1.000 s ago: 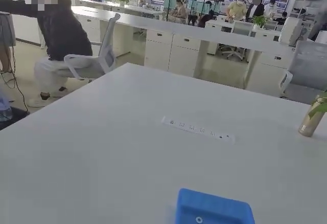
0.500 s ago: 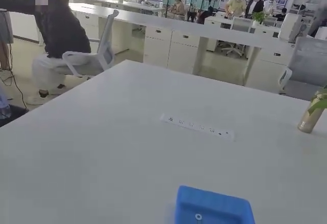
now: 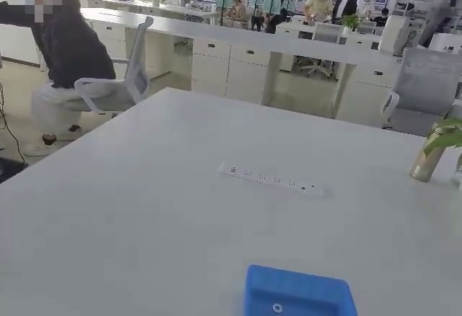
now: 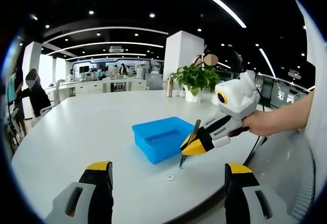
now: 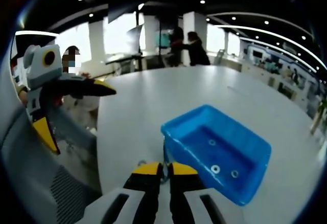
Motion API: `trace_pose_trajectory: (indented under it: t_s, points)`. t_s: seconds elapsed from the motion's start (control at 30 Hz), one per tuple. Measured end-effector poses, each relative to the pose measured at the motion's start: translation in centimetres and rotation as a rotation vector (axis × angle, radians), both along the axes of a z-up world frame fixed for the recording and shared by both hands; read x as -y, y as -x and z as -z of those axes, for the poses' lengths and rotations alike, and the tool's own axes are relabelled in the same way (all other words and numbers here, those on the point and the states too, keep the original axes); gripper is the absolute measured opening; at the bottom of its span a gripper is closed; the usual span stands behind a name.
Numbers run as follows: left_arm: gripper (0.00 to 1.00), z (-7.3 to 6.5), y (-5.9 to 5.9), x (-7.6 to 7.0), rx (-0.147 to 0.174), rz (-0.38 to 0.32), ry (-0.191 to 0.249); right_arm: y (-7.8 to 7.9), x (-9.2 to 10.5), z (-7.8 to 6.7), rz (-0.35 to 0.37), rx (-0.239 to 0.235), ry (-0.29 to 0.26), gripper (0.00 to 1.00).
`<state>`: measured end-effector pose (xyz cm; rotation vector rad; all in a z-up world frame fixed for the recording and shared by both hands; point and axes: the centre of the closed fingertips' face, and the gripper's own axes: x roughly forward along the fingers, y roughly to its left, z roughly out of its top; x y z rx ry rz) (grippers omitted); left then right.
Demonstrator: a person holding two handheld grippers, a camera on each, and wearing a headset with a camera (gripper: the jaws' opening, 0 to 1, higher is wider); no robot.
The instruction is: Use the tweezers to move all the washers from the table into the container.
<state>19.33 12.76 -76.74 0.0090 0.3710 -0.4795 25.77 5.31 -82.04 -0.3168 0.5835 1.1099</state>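
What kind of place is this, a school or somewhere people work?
Most likely a big open office where people work. There are rows of long white desks with drawers, office chairs pulled up to them, and a power strip lying on the big white table.

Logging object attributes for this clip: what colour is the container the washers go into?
Solid bright blue. The container shows best in the right gripper view.
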Motion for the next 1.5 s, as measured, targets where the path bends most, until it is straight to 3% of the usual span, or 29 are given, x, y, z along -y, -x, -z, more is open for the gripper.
trace_pose_trajectory:
  t_s: [0.07,0.4,0.47,0.63,1.03,1.3,1.5]
  points:
    - [0.92,-0.1,0.0,0.0,0.004,-0.001,0.001,-0.1,0.0,0.0,0.01,-0.015,-0.012,0.02]
    - [0.92,0.0,0.0,0.0,0.001,0.005,-0.001,0.0,-0.2,-0.2,0.013,0.014,-0.002,0.02]
    - [0.92,0.0,0.0,0.1,0.002,0.007,0.0,-0.1,-0.2,-0.4,0.006,0.039,0.003,0.02]
    - [0.92,-0.1,0.0,0.1,0.002,0.006,0.0,-0.4,-0.3,-2.0,0.025,0.029,-0.043,0.02]
    - [0.91,0.0,0.1,0.1,0.0,0.007,0.0,-2.8,-0.1,-7.2,0.057,0.086,-0.118,0.02]
    - [0.91,0.1,0.1,0.1,-0.002,0.005,-0.002,-5.4,0.4,-8.9,0.106,0.108,-0.139,0.02]
    - [0.91,-0.1,0.0,0.1,0.004,0.005,0.001,-7.0,1.0,-8.8,0.137,0.106,-0.146,0.03]
